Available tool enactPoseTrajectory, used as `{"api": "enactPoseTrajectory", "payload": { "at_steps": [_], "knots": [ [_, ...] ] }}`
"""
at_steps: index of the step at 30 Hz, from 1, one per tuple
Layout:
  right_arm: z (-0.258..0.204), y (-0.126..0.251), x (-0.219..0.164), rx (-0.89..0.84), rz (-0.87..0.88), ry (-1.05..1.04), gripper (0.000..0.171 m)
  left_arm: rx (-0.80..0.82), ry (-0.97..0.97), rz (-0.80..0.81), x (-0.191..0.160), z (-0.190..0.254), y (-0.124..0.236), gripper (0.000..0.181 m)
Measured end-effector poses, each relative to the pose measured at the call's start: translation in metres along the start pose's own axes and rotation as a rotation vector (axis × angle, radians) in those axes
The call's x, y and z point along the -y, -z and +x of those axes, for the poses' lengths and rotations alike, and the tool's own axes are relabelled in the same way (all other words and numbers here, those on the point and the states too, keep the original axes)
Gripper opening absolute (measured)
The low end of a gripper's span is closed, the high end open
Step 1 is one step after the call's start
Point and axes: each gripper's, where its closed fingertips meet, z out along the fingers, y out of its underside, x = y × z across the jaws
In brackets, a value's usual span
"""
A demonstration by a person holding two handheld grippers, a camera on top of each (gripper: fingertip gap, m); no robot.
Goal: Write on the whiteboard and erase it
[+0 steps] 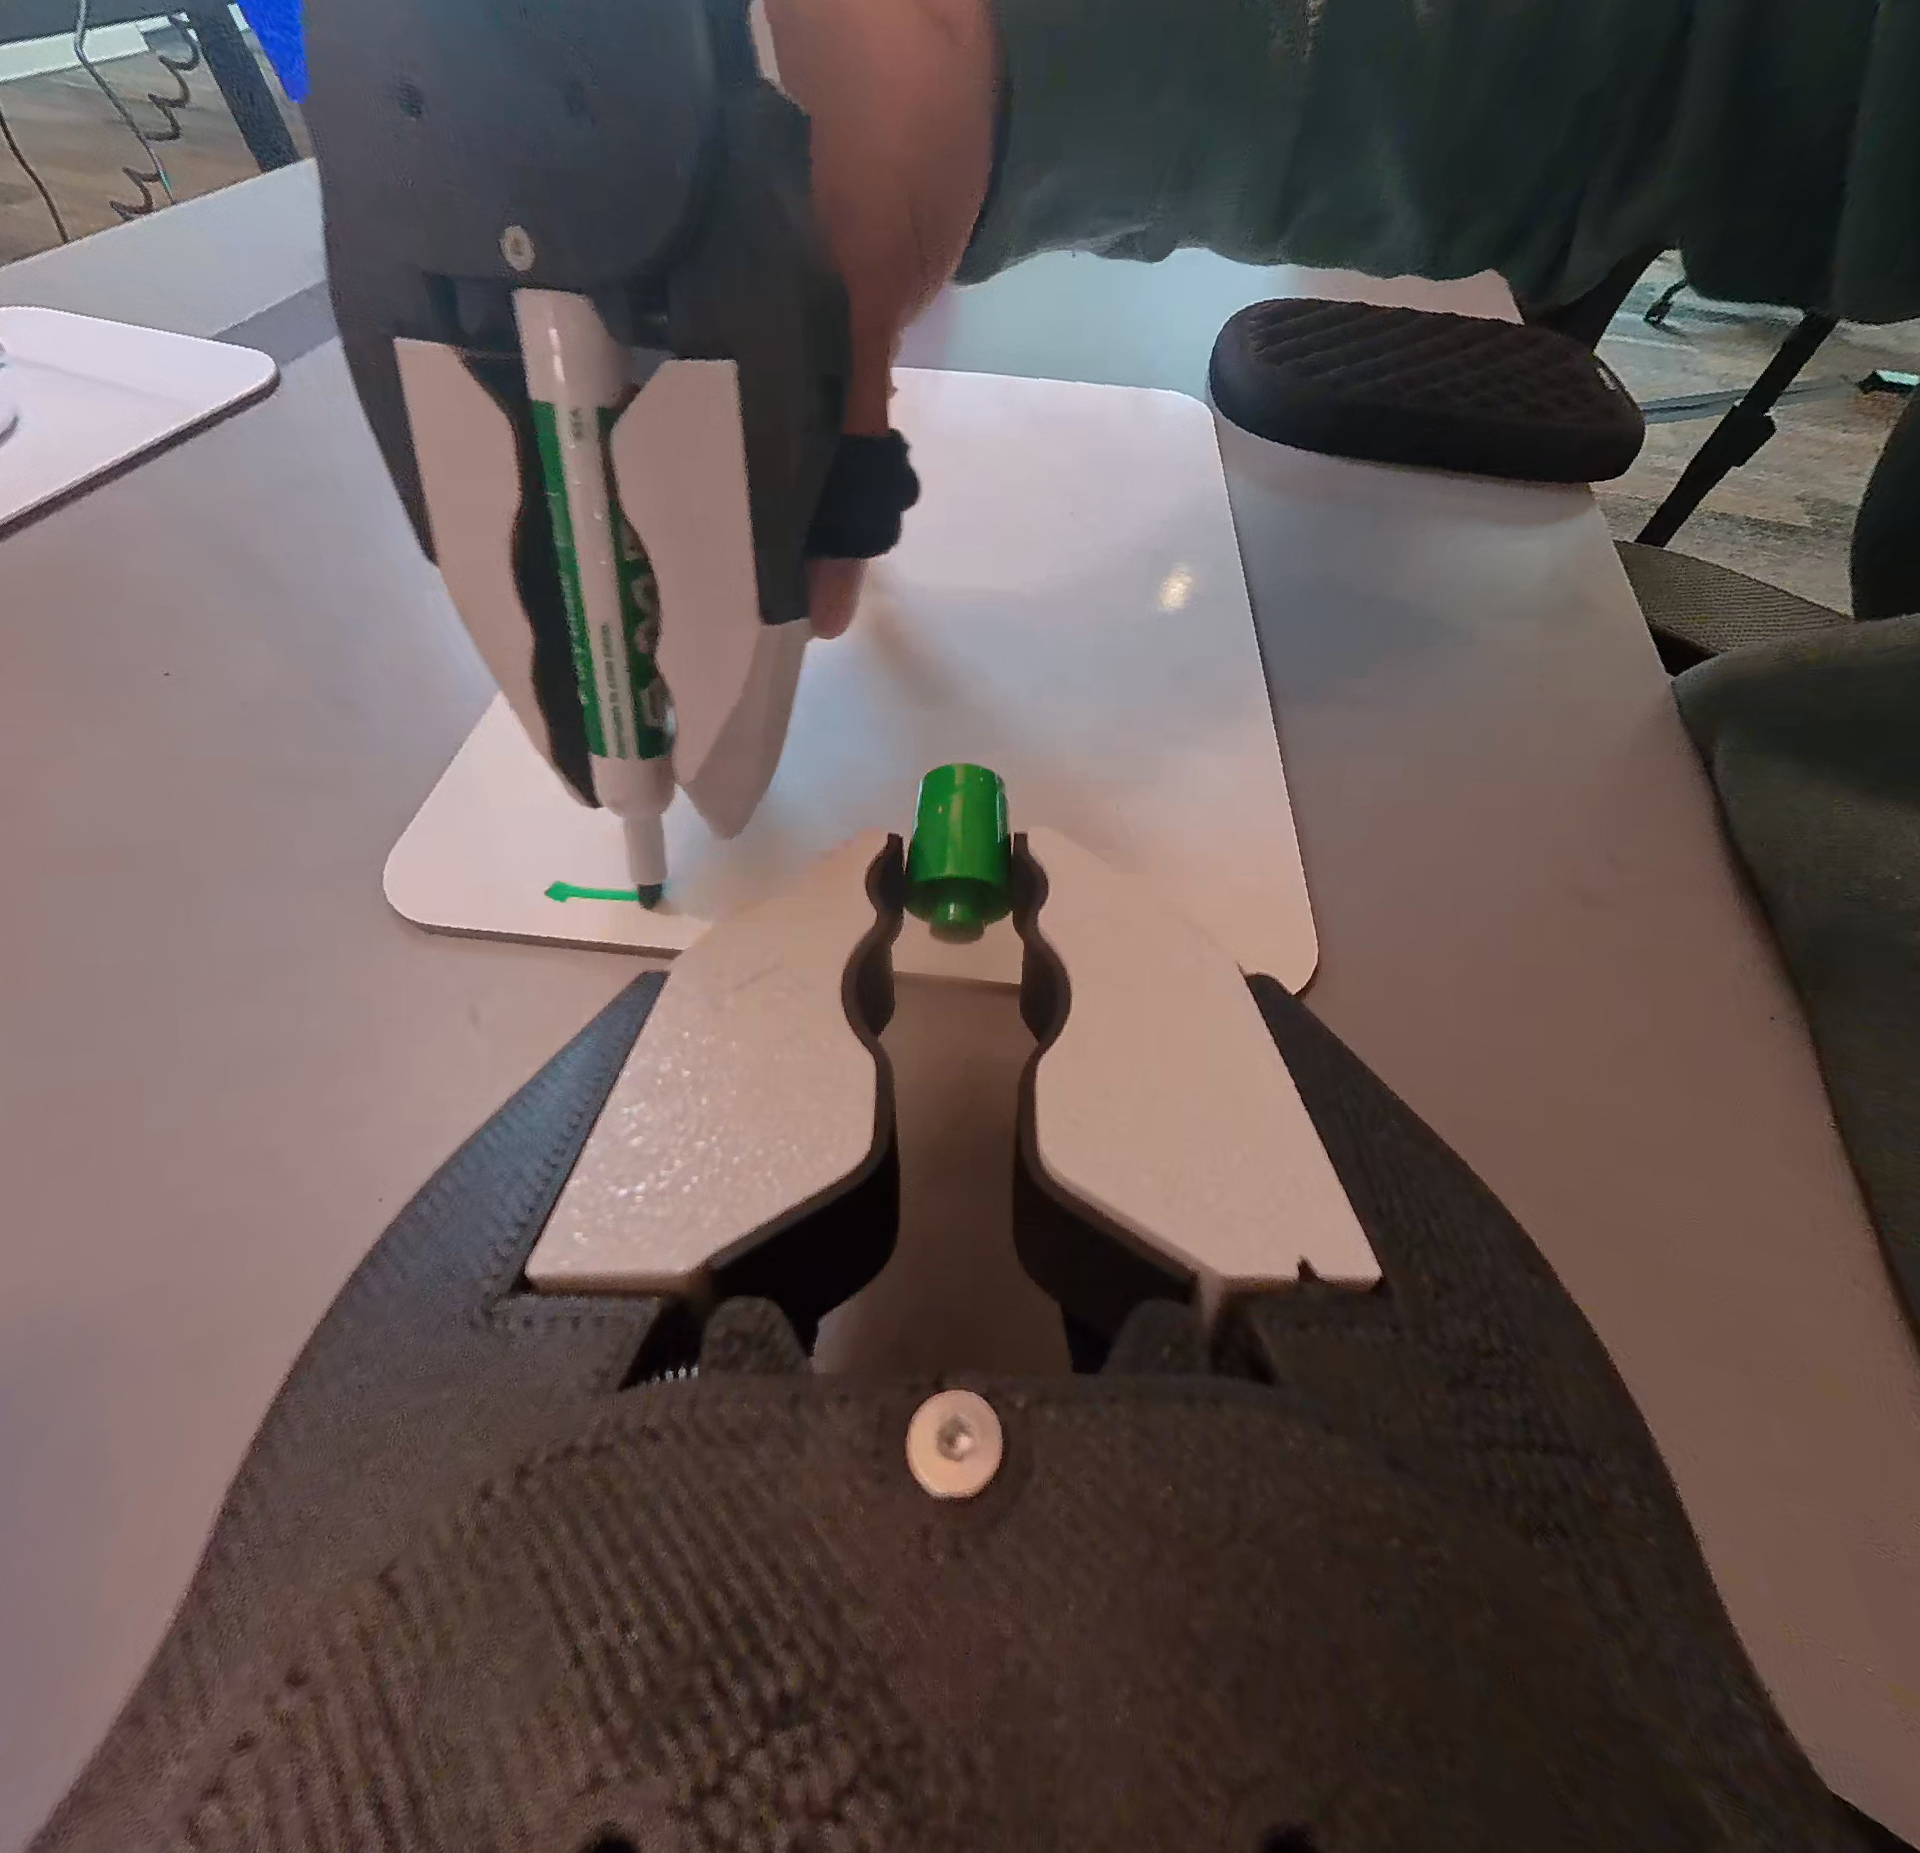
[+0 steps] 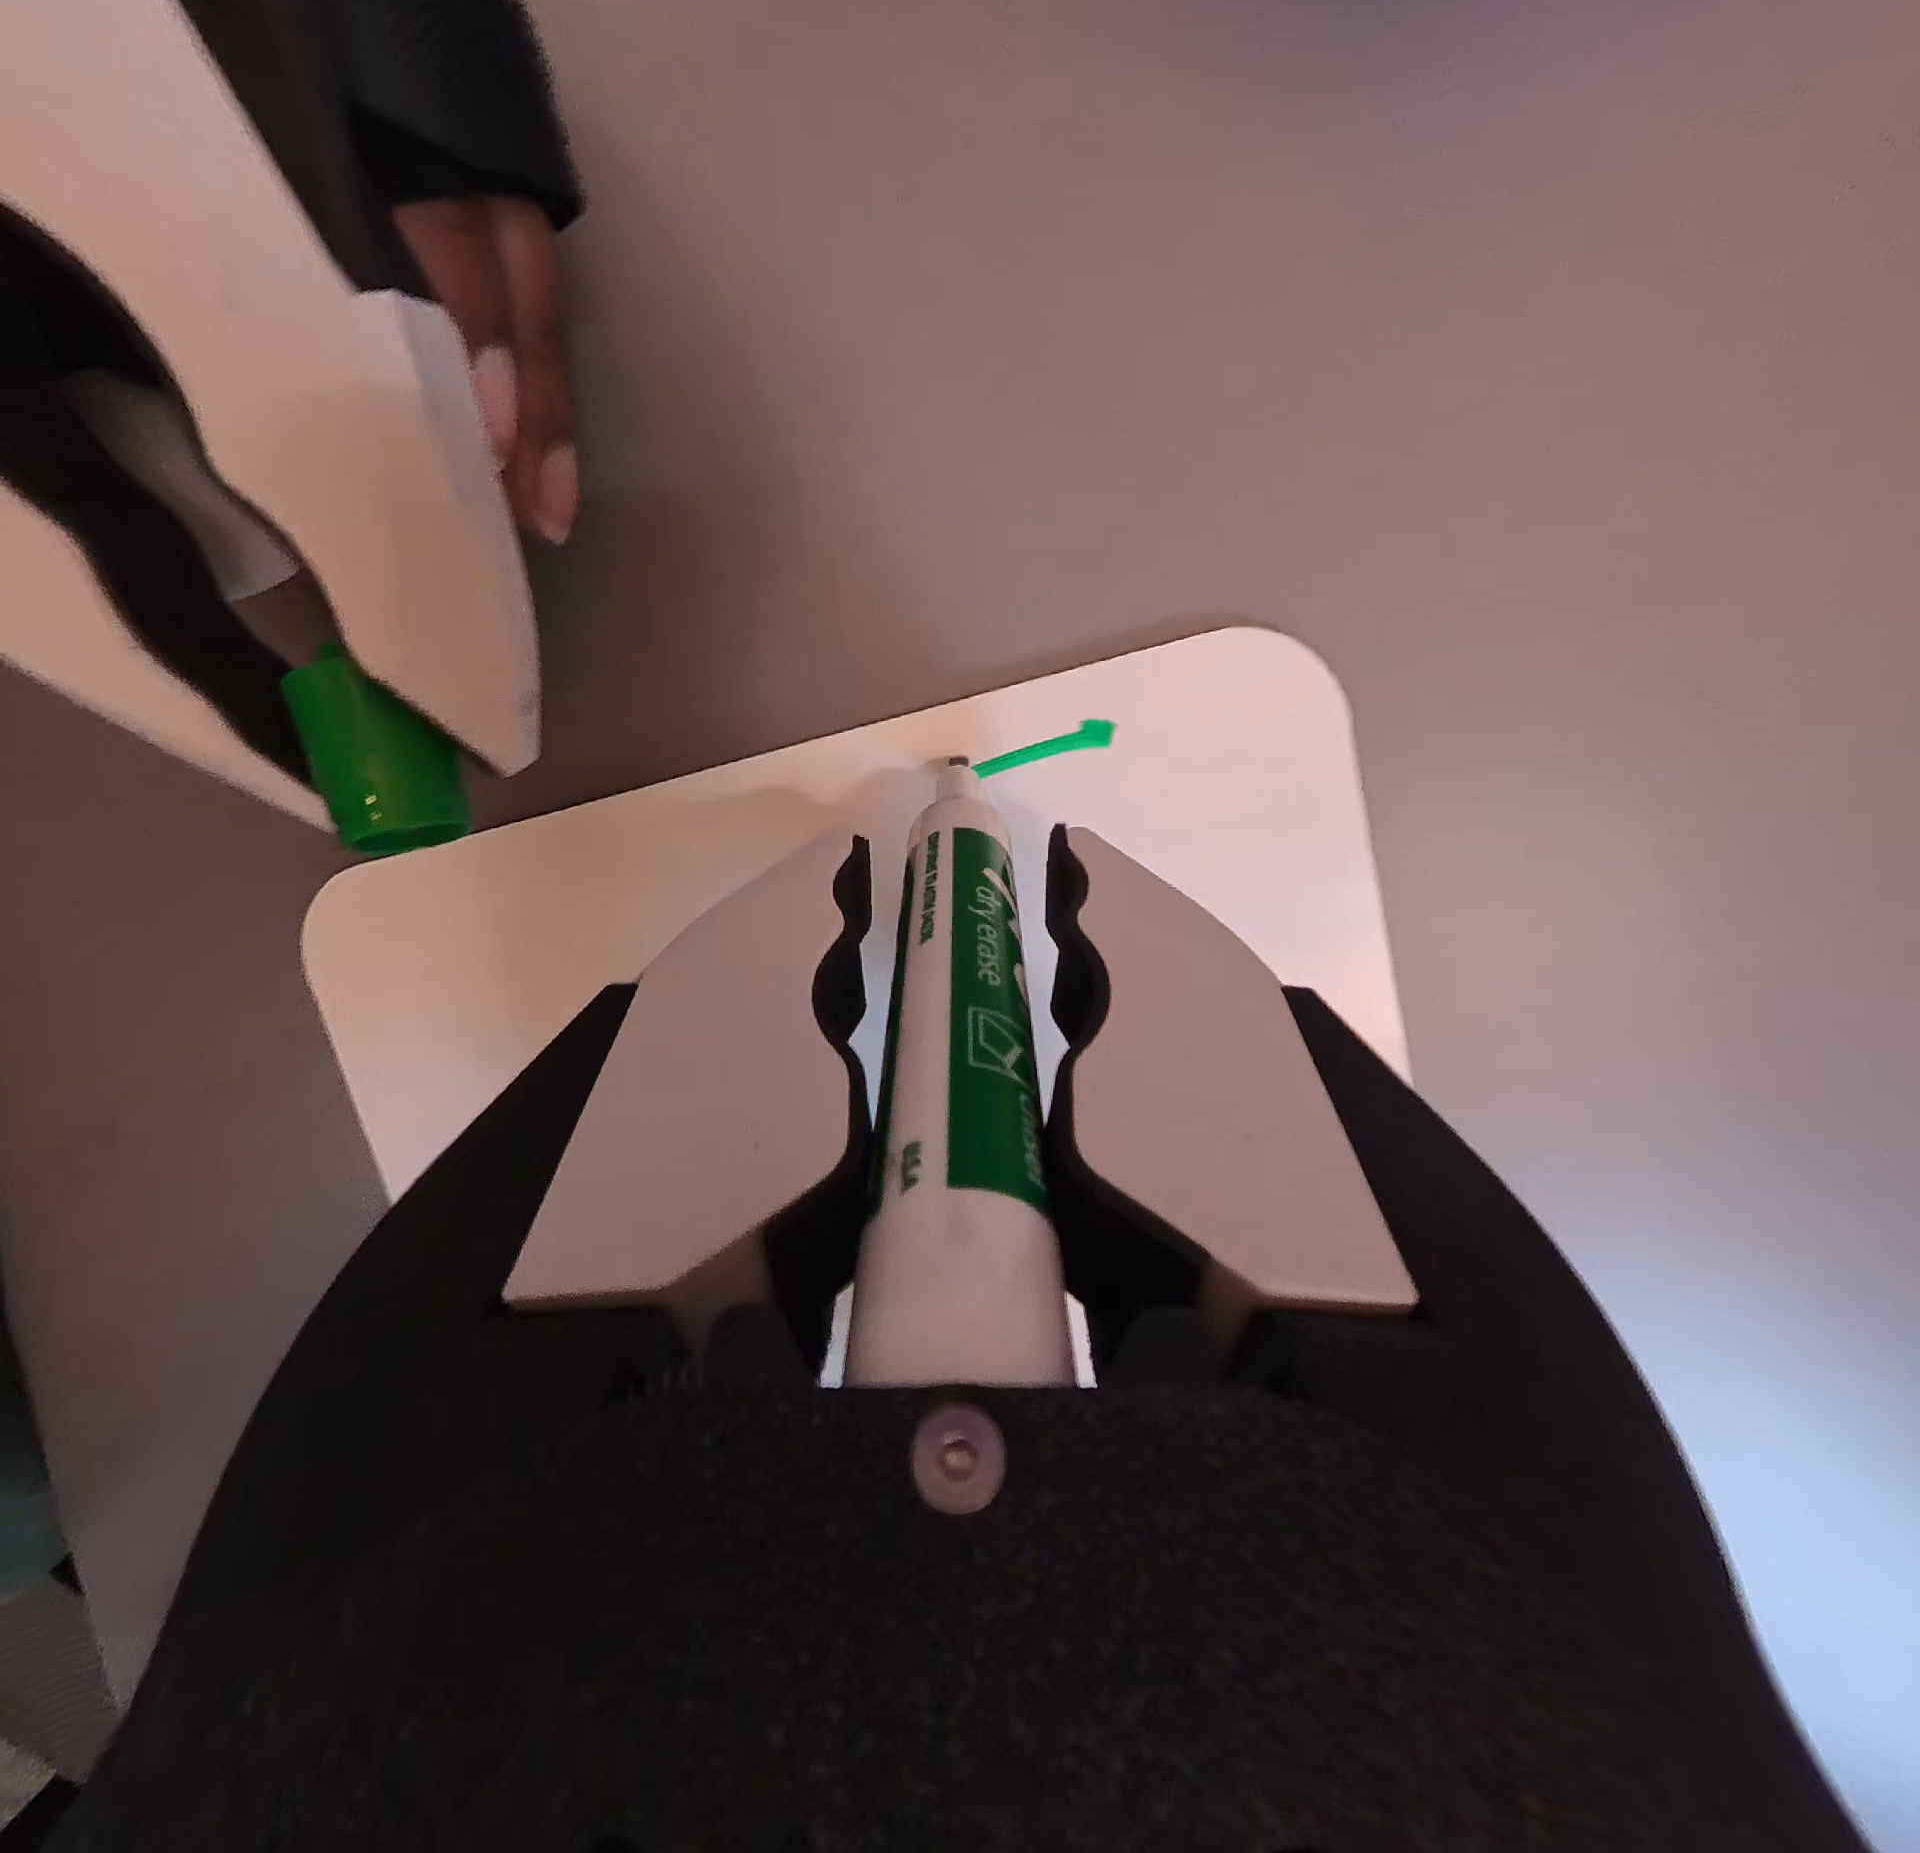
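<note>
**benchfly:** Where's everything sitting for the next bit of the stroke?

**inkdrop:** The marker (image 2: 961, 1055) is clamped in the right gripper (image 2: 956, 847), with its long axis running straight out along the fingers and tipped steeply down. The nib is pressed on the whiteboard (image 1: 1091, 598), close to a corner, at the end of a short green stroke (image 1: 592, 893). In the left wrist view the bare board is seen stretching away to the right of the nib, so that's judged to be where the line gets carried. The wrist is held high above the board, barrel nearly upright.

**benchfly:** And the other one?

**inkdrop:** The green cap (image 1: 958, 847) is pinched at the tips of the left gripper (image 1: 956, 873), kept low by the board's near edge, just beside the nib. The black eraser (image 1: 1423, 390) is parked at the far corner, untouched, well apart from both, so erasing is judged to be still ahead.
</note>
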Motion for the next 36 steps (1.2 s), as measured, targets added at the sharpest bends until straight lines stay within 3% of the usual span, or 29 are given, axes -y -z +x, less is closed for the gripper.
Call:
{"api": "enactPoseTrajectory", "payload": {
  "at_steps": [10,25,36],
  "knots": [
    [-0.044,0.008,-0.032,0.052,-0.1,0.057,0.033,-0.005,0.002,-0.004,-0.001,0.001,0.0,0.02],
    [0.031,0.018,-0.033,-0.068,-0.08,-0.026,0.033,-0.003,-0.013,-0.012,-0.001,0.002,-0.001,0.02],
    [-0.03,0.018,-0.051,0.011,-0.137,0.036,0.033,-0.004,-0.013,-0.011,-0.001,0.003,-0.001,0.02]
  ]
}}
